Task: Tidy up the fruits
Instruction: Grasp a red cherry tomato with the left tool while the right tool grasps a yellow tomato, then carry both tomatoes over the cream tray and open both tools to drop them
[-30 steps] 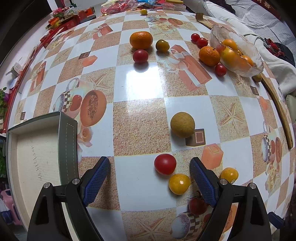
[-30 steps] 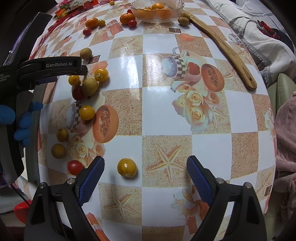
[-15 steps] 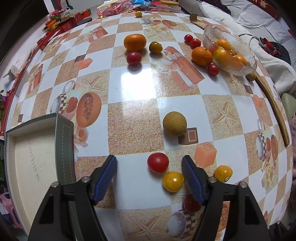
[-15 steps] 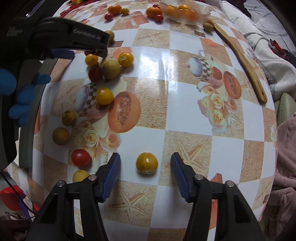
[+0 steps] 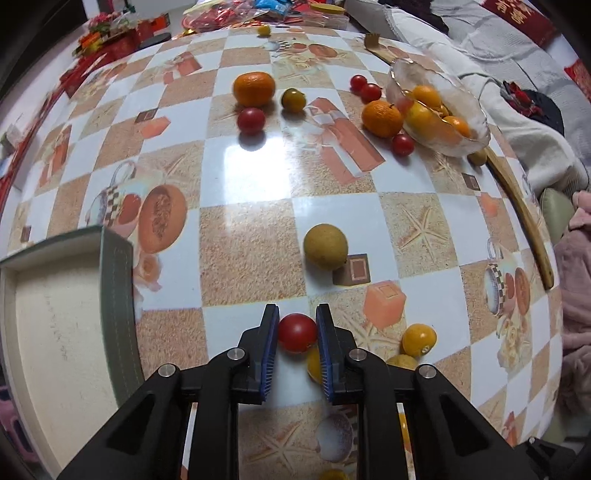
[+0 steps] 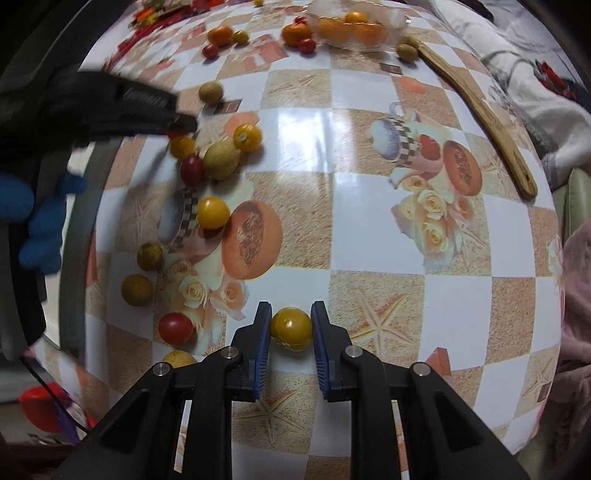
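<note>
text: none legible | left gripper (image 6: 159, 107) marking: blurred

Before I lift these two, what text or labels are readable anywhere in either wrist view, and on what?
Left gripper arm, white lettering: motion-blurred, unreadable.
Red cloth beyond the table, top right of the left wrist view: gold characters, cut off and too small to read.
Packets at the far table edge: nothing legible.
</note>
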